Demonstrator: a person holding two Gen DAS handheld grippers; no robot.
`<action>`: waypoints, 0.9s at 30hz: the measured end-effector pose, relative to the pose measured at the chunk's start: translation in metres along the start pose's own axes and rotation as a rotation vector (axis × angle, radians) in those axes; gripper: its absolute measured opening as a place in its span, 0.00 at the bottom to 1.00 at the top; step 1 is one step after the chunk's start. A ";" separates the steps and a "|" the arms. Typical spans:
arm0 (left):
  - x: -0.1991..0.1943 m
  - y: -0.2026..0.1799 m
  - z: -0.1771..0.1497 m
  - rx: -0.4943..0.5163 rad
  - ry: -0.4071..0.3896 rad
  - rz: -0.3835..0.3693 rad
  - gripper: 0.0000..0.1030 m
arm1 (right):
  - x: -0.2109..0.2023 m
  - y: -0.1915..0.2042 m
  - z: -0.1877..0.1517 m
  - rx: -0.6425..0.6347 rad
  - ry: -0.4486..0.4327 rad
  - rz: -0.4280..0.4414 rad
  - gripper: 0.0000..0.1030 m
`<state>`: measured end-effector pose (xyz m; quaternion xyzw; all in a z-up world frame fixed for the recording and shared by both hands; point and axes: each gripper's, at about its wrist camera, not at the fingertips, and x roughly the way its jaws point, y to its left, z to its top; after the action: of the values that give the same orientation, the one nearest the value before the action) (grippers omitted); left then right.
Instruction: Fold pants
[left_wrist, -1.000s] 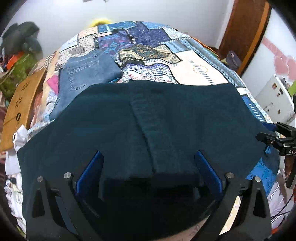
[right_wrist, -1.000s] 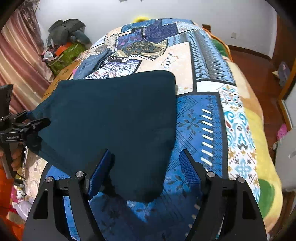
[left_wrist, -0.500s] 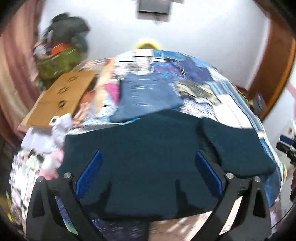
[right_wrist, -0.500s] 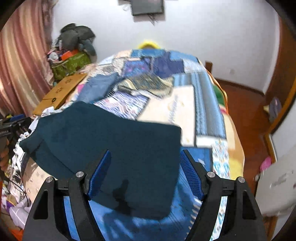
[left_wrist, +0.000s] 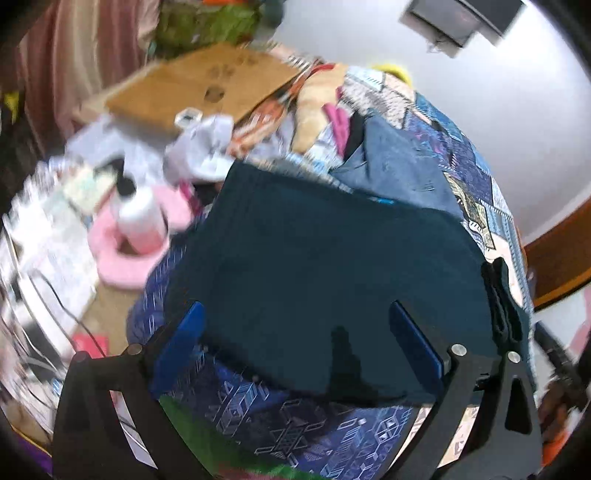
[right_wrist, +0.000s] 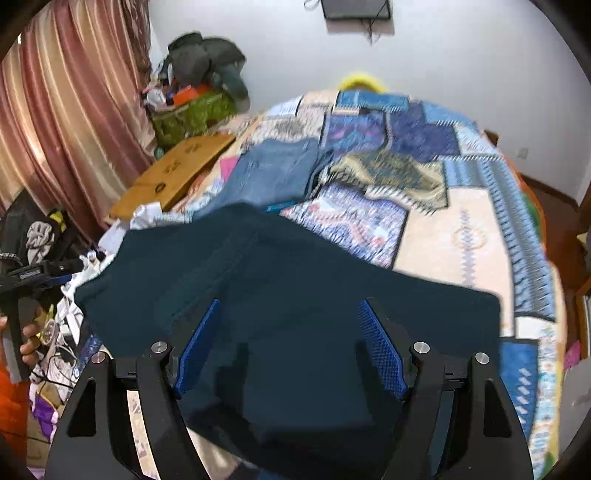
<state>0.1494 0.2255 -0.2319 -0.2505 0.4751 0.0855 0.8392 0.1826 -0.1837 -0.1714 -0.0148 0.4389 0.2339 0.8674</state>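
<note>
Pants (right_wrist: 295, 314) of dark teal cloth lie folded on the near end of the bed, spread over the patchwork bedspread (right_wrist: 461, 229), one corner hanging over the edge toward the cluttered floor. Both grippers hang above them, pointing down at the cloth. The right gripper (right_wrist: 291, 343) has its blue pads well apart, with only the pants' surface showing in the gap below; nothing is pinched. The left gripper (left_wrist: 295, 347) is likewise spread wide, its fingers over the near edge of the pants where they meet the bedspread (left_wrist: 295, 424), and it grips nothing. In the right wrist view, a hand (right_wrist: 29, 343) at the left edge wraps the handle of the left gripper, beside the bed.

Farther up the bed a folded pair of blue jeans (right_wrist: 273, 173) lies just beyond the teal pants. Beside the bed a brown cardboard sheet (right_wrist: 177, 170) leans, and a pink cushion (left_wrist: 129, 251) with a white bottle on it sits on the floor. Striped curtains (right_wrist: 62, 122) hang along the wall.
</note>
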 end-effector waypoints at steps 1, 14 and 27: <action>0.003 0.007 -0.002 -0.027 0.019 -0.020 0.98 | 0.006 0.001 -0.002 0.001 0.020 -0.001 0.71; 0.049 0.038 -0.018 -0.261 0.181 -0.301 0.98 | 0.019 0.004 -0.017 -0.004 0.076 0.003 0.72; 0.076 0.036 0.019 -0.226 0.114 -0.176 0.38 | 0.015 -0.002 -0.017 0.030 0.063 0.020 0.72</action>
<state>0.1905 0.2591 -0.2999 -0.3885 0.4856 0.0500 0.7815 0.1780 -0.1833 -0.1942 -0.0050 0.4695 0.2354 0.8510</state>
